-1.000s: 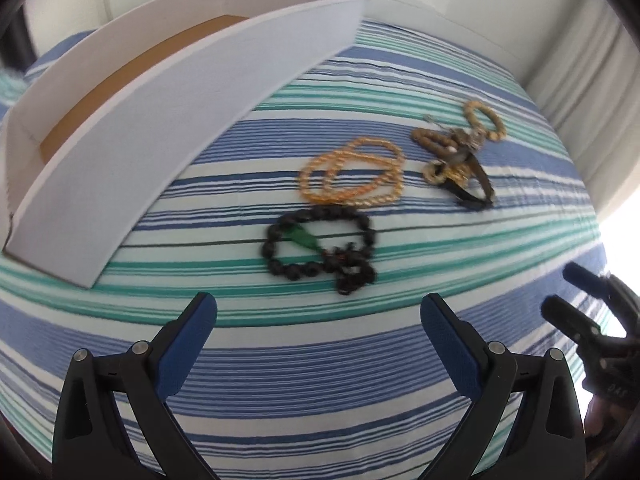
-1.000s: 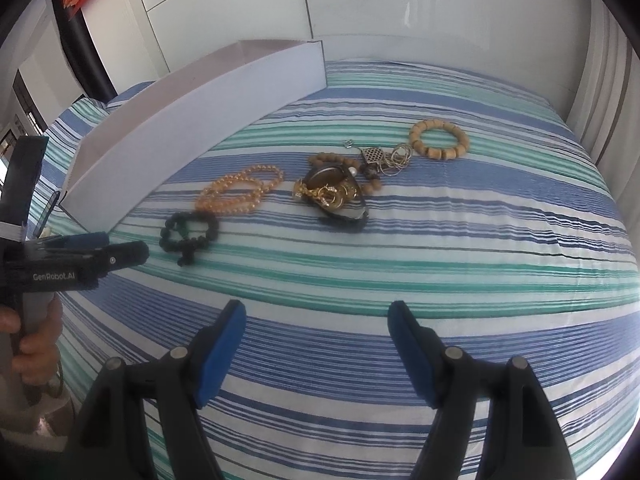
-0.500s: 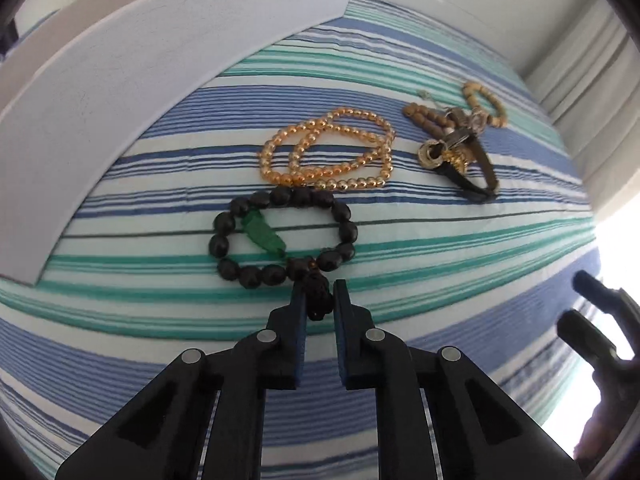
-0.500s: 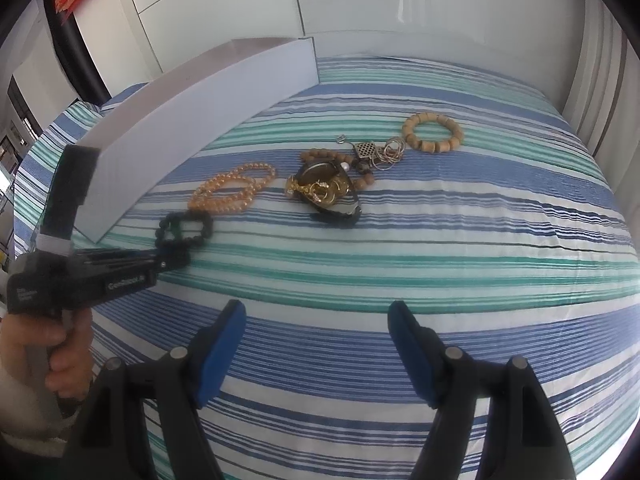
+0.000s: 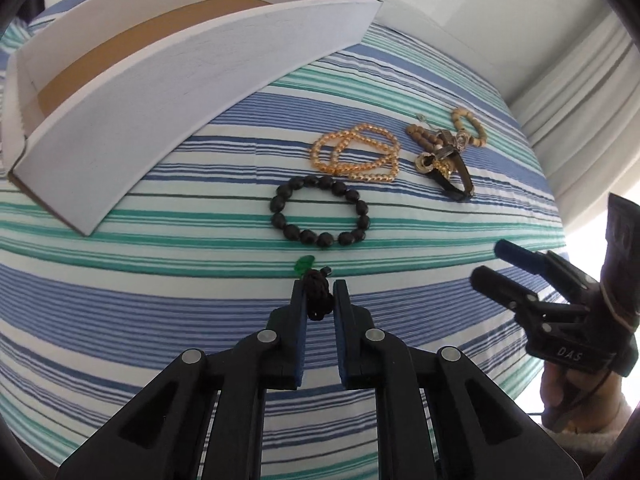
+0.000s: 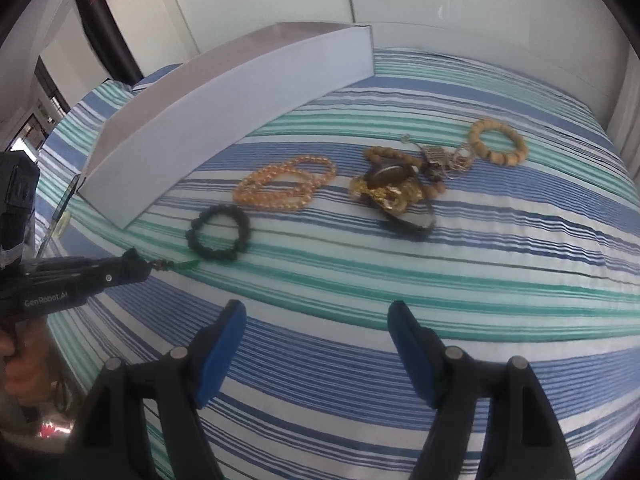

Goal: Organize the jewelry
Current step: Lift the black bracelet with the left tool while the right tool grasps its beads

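**Black bracelet caught by its tassel, box waiting**

Left wrist view: the left gripper (image 5: 319, 294) sits at lower centre with its jaws nearly shut, pinching the dark knotted tassel (image 5: 318, 295) of the black bead bracelet (image 5: 320, 210). A green charm (image 5: 304, 264) shows just above the tips. The bead loop lies on the striped bedcover (image 5: 160, 300) at mid frame. Upper left stands the open white box (image 5: 192, 64) with its brown floor. To the right of the loop lie the amber bead strand (image 5: 356, 156) and a tangled pile of jewelry (image 5: 444, 156).

Right wrist view: the right gripper (image 6: 316, 340) at the bottom stands wide apart and holds nothing. At left, the other gripper has the tassel; the black loop lies just beyond it, the box upper left, a wooden bead bracelet (image 6: 498, 142) upper right.

The step in hand looks like picking up the first piece. Next calls for lifting so the loop hangs clear, then carrying it over the box wall before letting go; a tassel-only hold may swing.
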The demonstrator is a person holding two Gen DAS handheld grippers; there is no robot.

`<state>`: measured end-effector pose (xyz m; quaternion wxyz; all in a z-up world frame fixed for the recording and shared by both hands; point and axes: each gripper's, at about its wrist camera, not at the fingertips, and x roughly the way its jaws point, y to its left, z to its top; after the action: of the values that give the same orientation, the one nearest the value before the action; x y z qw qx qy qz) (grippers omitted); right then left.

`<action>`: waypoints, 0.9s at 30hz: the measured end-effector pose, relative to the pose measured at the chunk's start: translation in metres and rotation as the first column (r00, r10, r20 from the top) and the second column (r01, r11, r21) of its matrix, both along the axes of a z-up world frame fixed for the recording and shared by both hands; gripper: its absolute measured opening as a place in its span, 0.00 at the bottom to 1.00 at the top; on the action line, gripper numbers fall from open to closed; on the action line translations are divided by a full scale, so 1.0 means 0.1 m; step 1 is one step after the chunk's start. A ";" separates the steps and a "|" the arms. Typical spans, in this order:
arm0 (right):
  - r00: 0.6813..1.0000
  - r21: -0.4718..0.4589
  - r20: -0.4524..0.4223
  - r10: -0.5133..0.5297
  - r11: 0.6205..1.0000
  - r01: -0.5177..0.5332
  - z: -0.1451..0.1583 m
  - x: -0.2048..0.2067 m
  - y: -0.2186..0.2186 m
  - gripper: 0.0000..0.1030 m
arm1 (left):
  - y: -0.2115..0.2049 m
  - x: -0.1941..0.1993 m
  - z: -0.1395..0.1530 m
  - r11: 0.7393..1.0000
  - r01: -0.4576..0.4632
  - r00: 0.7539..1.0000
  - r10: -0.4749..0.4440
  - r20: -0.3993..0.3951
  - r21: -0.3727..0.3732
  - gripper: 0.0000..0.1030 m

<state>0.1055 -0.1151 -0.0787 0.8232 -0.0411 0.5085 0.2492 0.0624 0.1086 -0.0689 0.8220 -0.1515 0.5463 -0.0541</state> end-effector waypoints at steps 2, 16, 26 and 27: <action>0.997 0.014 -0.034 0.070 0.998 -0.069 -0.06 0.05 0.19 0.73 | 0.07 -0.01 -0.01 1.000 -0.021 1.000 0.021 -0.009 0.012 0.10; 0.985 -0.111 -0.052 0.165 0.979 -0.170 -0.43 0.55 1.13 0.39 | 0.17 -0.05 0.05 0.995 -0.077 0.997 0.078 -0.016 0.070 0.10; 0.988 -0.061 -0.049 0.145 0.987 -0.148 -0.15 0.40 0.91 0.12 | 0.19 -0.06 0.08 0.994 -0.082 0.996 0.084 -0.016 0.076 0.10; 0.990 -0.037 -0.050 0.131 0.990 -0.133 -0.06 0.38 0.83 0.12 | 0.19 -0.06 0.09 0.994 -0.082 0.996 0.083 -0.014 0.079 0.10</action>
<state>0.1431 -0.0323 -0.0851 0.7915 -0.0852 0.5292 0.2937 0.0559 0.1273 -0.0598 0.8241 -0.1418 0.5484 0.0026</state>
